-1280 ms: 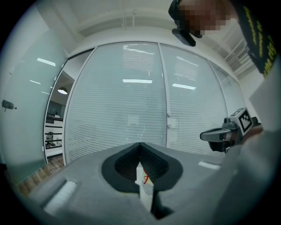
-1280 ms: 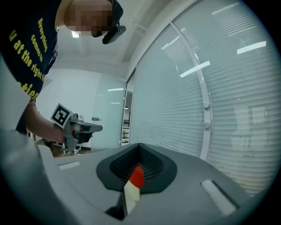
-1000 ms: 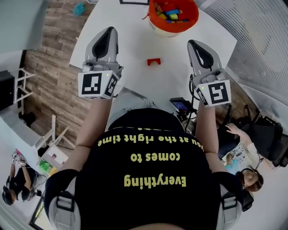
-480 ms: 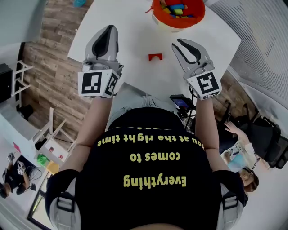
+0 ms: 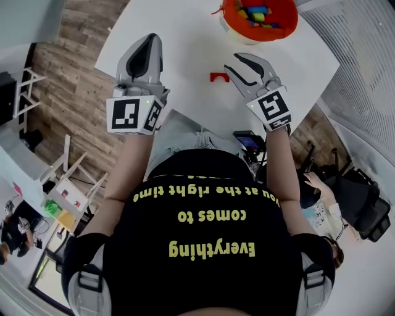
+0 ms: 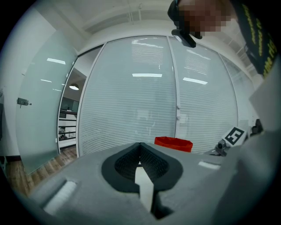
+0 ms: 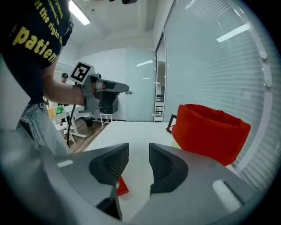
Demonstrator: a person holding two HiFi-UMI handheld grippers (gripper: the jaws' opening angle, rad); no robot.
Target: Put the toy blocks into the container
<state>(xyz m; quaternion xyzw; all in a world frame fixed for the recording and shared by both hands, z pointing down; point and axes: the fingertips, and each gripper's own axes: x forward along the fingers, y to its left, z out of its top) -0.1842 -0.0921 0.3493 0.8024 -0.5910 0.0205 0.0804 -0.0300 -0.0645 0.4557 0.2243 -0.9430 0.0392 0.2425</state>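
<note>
Right gripper (image 5: pixel 235 64): jaws apart, just opening, nothing between them.
Red block (image 5: pixel 218 77): on the white table (image 5: pixel 185 55), just beside the right gripper's left jaw, untouched.
Container (image 5: pixel 289 21): ahead-right of that gripper, coloured blocks (image 5: pixel 256 12) inside.
Left gripper (image 5: pixel 149 39): jaws closed, empty, well left of the block.

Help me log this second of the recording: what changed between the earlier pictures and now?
The right gripper moved forward and down toward the red block on the table, and its fingers have just been opening; nothing is between them. Nothing was taken hold of or let go. The left gripper stayed shut, about where it was; the block and the container did not move.
</note>
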